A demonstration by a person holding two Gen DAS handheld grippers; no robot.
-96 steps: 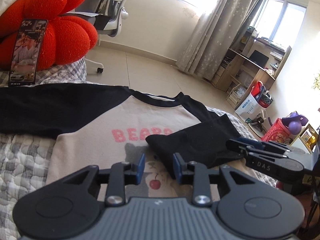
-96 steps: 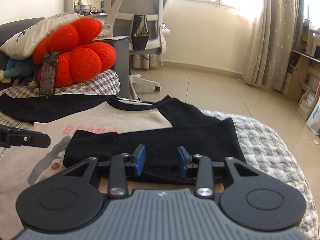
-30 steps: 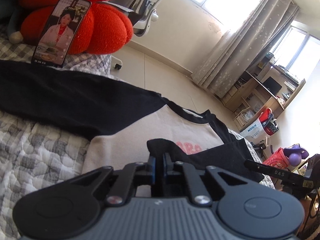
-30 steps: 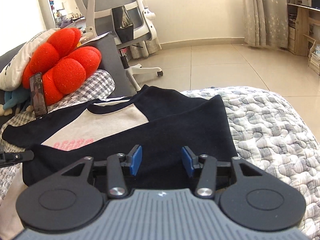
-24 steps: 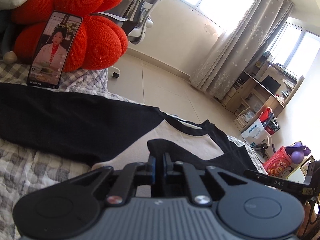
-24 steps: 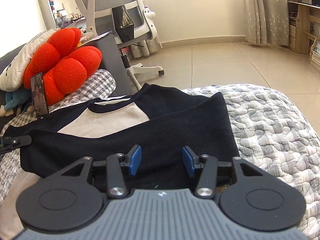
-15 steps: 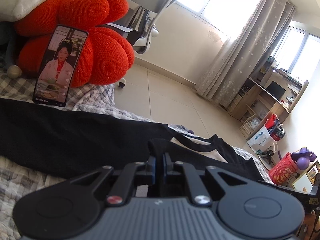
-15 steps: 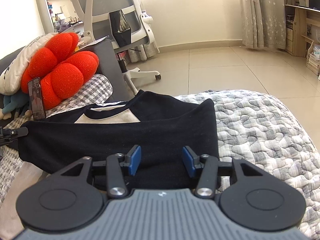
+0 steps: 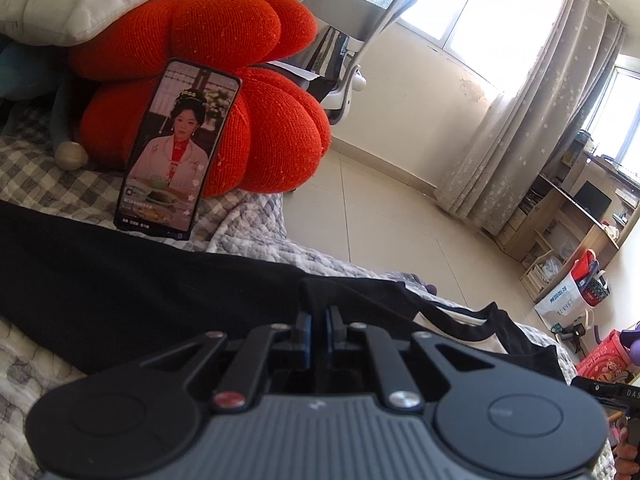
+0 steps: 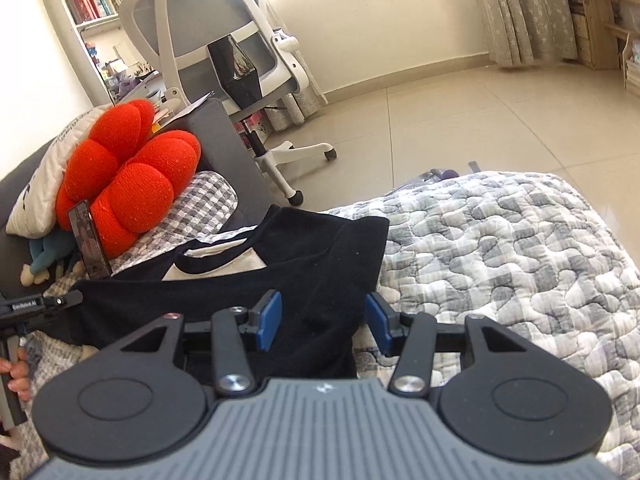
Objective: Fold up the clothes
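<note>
Left gripper (image 9: 318, 330) fingers clenched on black-sleeved cream cotton raglan shirt (image 10: 280, 280) for folding on quilted bed (image 10: 500, 248); right gripper (image 10: 324, 322) fingers released, straddling fold

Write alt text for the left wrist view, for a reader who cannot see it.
The left gripper, jaws shut, pinches a fold of black fabric from a black and cream shirt spread on a grey quilted bed cover. Behind it a phone showing a video leans against a red pumpkin-shaped cushion, with an office chair, curtains and a sunlit window beyond.

blk/cream shirt (image 10: 320, 264), red cushion (image 9: 224, 92), grey-check quilt (image 10: 500, 248)
</note>
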